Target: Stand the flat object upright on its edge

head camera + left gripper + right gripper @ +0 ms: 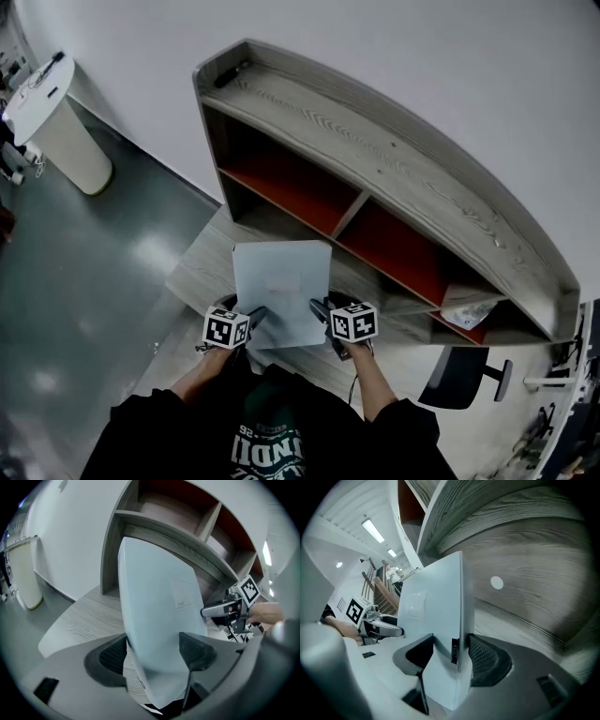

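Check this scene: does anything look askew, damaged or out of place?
Nothing looks damaged. The white panel is held by the left claw and right claw. One oddity: a crumpled white item in the lower right compartment of the shelf.

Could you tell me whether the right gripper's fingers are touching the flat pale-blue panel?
Touching. In the right gripper view, the right gripper has both fingers pressed against the flat pale-blue panel, no gap.

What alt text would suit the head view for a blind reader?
Seen from above, a person's left gripper and right gripper clamp the near corners of a pale panel over a wooden table, before a shelf with red-backed bays.
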`<action>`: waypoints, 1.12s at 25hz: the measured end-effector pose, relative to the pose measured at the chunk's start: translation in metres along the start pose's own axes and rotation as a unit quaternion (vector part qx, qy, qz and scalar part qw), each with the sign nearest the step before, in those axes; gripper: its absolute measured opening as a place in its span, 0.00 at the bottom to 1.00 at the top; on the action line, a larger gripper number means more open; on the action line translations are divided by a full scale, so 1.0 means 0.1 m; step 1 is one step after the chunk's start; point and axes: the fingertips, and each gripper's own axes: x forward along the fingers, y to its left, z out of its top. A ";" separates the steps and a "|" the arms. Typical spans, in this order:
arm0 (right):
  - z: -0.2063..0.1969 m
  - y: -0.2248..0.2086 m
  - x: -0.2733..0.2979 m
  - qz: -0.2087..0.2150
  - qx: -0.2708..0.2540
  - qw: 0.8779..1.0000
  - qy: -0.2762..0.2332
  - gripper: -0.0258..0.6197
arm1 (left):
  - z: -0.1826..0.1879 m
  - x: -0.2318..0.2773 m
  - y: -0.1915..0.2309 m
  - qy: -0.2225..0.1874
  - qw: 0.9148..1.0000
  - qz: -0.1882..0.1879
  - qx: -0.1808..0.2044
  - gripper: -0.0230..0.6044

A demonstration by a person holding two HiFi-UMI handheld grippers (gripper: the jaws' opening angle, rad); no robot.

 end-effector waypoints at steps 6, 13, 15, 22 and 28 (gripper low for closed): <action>0.16 0.12 0.00 -0.014 -0.018 0.999 -0.026 0.42 | 0.23 -0.10 0.13 -0.027 0.998 0.001 0.064 0.60; 0.31 0.25 -0.04 -0.045 -0.052 0.996 -0.063 0.41 | 0.42 -0.19 0.24 -0.059 0.990 0.007 0.126 0.60; 0.35 0.28 -0.06 -0.054 -0.065 0.994 -0.072 0.40 | 0.47 -0.21 0.26 -0.069 0.988 0.011 0.141 0.60; 0.43 0.38 -0.09 -0.089 -0.117 0.985 -0.094 0.39 | 0.58 -0.30 0.34 -0.092 0.975 0.021 0.199 0.59; 0.38 0.41 -0.04 -0.107 -0.133 0.981 -0.097 0.37 | 0.57 -0.36 0.39 -0.103 0.969 0.016 0.223 0.56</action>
